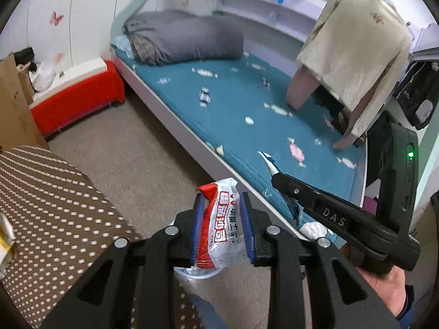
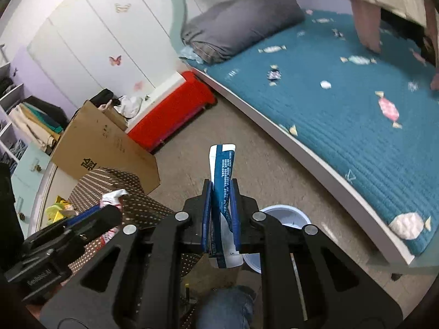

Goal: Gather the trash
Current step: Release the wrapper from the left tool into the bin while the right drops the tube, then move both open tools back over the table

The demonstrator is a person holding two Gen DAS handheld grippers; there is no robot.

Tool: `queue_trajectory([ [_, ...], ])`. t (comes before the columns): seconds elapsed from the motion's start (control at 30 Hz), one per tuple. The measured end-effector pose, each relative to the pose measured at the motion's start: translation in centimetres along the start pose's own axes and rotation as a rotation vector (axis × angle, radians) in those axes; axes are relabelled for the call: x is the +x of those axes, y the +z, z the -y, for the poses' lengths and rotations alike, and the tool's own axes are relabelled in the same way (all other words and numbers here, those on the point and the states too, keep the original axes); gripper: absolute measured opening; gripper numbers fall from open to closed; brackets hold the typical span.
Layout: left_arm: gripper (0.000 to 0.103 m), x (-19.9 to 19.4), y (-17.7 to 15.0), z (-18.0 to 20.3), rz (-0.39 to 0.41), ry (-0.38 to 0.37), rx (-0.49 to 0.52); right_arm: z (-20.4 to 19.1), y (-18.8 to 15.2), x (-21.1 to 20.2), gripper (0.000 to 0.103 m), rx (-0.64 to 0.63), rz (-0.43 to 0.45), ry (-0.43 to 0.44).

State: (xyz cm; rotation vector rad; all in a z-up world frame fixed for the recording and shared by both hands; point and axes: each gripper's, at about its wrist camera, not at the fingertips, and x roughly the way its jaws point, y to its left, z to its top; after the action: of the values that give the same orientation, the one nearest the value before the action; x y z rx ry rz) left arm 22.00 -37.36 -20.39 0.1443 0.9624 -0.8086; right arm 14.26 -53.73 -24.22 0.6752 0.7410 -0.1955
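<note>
Between each hand-held gripper's pads, a wrapper (image 1: 219,224).

The black left gripper (image 1: 222,205) with blue pads angled downward, clamped on a red-and-white plastic wrapper (image 1: 219,224). The matching black right gripper (image 2: 221,192) also tilted down, pinching a blue-and-white wrapper (image 2: 222,181).

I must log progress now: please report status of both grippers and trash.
Left gripper shut on red-white plastic wrapper. Right gripper shut on blue-white wrapper. White bin below, nothing blocking.
</note>
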Motion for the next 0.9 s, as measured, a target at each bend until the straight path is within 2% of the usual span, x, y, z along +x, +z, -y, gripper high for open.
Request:
queue_trajectory([
  [0.13, 0.027, 2.8, 0.0, -0.6, -0.063, 0.003, -0.010, 1.3, -0.3, 2.0, 0.014, 0.028, -0.037, 0.000],
  [0.17, 0.033, 3.3, 0.0, -0.6, -0.070, 0.007, -0.009, 1.6, -0.5, 2.7, 0.015, 0.035, -0.051, 0.005],
  [0.2, 0.056, 3.9, 0.0, -0.7, -0.082, 0.012, -0.006, 1.9, -0.6, 3.1, 0.015, 0.041, -0.061, 0.008],
  [0.23, 0.070, 4.2, 0.0, -0.9, -0.087, 0.024, -0.008, 2.7, -0.9, 4.0, 0.019, 0.068, -0.080, -0.001],
  [0.27, 0.083, 4.2, 0.1, -1.1, -0.078, 0.039, -0.013, 3.2, -1.1, 4.5, 0.037, 0.092, -0.088, -0.010],
  [0.33, 0.083, 3.7, 0.0, -1.8, -0.059, 0.039, -0.022, 4.3, -1.8, 5.0, 0.065, 0.137, -0.098, -0.011],
  [0.4, 0.086, 2.9, -0.1, -2.3, -0.048, 0.043, -0.031, 4.8, -2.4, 5.0, 0.065, 0.157, -0.108, -0.007],
  [0.43, 0.087, 2.4, -0.1, -2.4, -0.036, 0.050, -0.034, 4.8, -2.7, 4.8, 0.069, 0.158, -0.105, -0.010],
  [0.5, 0.088, 1.4, -0.2, -2.6, -0.012, 0.055, -0.039, 4.7, -2.9, 4.3, 0.080, 0.157, -0.097, -0.013],
  [0.53, 0.088, 1.0, -0.3, -2.7, -0.003, 0.057, -0.041, 4.6, -3.0, 3.9, 0.089, 0.154, -0.091, -0.021],
  [0.57, 0.088, 0.4, -0.4, -2.8, 0.008, 0.062, -0.043, 4.4, -3.0, 3.5, 0.093, 0.151, -0.086, -0.031],
  [0.63, 0.088, -0.5, -0.4, -2.7, 0.025, 0.071, -0.043, 3.9, -3.0, 2.8, 0.097, 0.147, -0.079, -0.048],
  [0.9, 0.091, -5.8, -1.5, -3.2, 0.112, 0.081, -0.051, 0.7, -2.9, -0.9, 0.097, 0.097, -0.024, -0.065],
])
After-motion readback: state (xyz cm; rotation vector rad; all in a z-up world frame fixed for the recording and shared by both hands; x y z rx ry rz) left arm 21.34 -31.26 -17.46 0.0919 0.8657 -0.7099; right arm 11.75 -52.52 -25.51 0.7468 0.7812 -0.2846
